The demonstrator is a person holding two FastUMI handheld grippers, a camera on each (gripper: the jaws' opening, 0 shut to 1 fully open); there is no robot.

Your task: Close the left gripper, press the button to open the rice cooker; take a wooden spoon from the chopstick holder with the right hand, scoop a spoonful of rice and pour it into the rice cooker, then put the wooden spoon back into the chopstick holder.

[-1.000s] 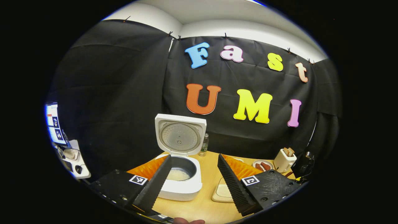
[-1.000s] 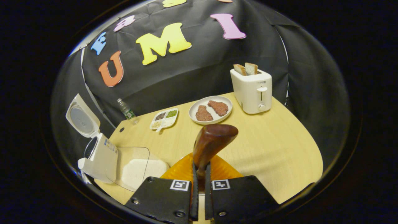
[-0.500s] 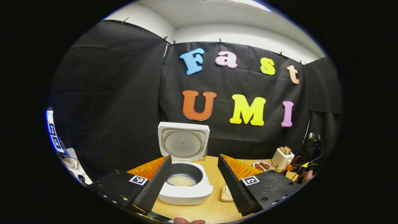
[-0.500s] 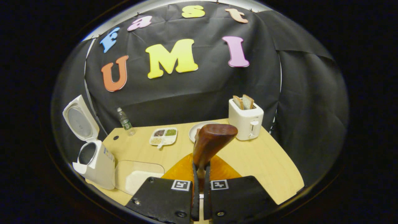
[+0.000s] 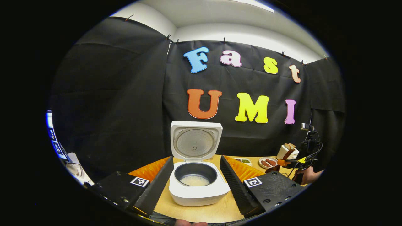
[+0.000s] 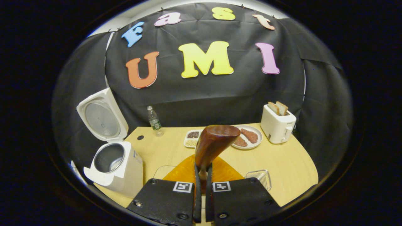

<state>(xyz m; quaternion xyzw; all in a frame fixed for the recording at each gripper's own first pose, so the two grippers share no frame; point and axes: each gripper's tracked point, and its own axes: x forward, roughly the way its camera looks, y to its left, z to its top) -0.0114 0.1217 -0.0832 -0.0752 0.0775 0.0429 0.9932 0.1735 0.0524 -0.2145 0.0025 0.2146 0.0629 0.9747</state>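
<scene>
In the left gripper view, the left gripper [image 5: 196, 179] is held with its fingers spread wide apart and nothing between them. The rice cooker [image 5: 198, 186] is framed in the gap, standing on the wooden table [image 5: 201, 213] with its lid [image 5: 195, 141] raised upright — a layer of white rice [image 5: 194, 180] is seen at the bottom of the dark inner pot.

In the right gripper view, the right gripper [image 6: 202, 188] is clamped on the handle of the wooden spoon [image 6: 213, 144], both fingers pressed against it and the bowl of the spoon raised above the table. The open cooker is seen at the left of this view, well apart from the spoon. Behind the spoon, a plate of meat [image 6: 248, 138] and a divided dish of grains [image 6: 192, 139] are set just beside each other, with a toaster [image 6: 278, 125] holding two slices at the right and a water bottle [image 6: 154, 119] near the wall. A small wire basket [image 6: 259, 177] is seen at the near edge — what it holds cannot be told.
</scene>
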